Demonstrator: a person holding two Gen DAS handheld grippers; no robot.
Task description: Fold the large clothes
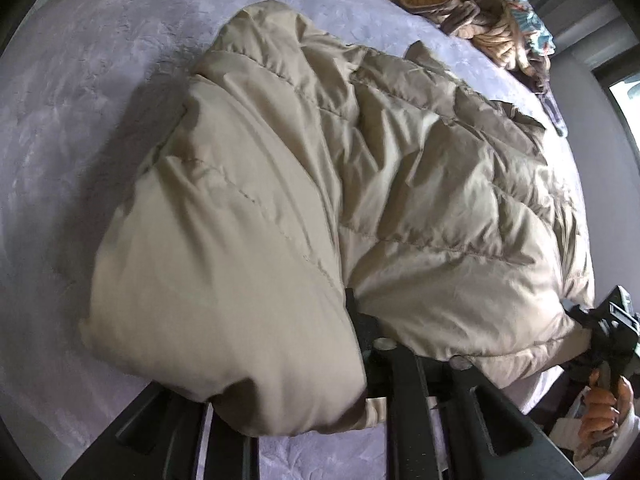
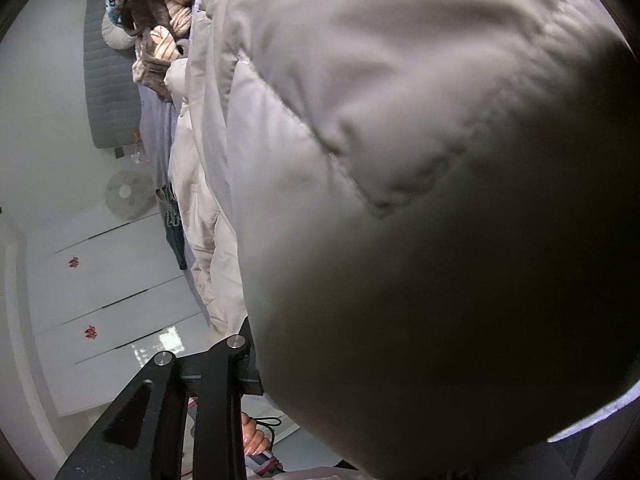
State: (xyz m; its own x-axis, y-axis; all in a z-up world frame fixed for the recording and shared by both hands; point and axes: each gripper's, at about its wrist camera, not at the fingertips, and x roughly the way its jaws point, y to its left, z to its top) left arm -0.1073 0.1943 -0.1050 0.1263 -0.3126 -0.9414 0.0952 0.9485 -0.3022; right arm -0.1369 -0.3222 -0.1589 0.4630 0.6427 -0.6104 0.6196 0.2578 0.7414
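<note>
Big tan puffy coat [image 1: 320, 200] heaped on purple bed [image 1: 80, 120], hem bunched over left gripper [image 1: 408, 344]; bare bed far left; right gripper [image 2: 240, 344] smothered; grip unclear on both

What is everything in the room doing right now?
Coat: puffy, bunched up, lying on the bed.
Bed: covered by a lilac sheet.
Pile of clothes: heaped, unfolded.
Left gripper: buried in the coat's edge.
Right gripper: at the coat's other corner.
</note>
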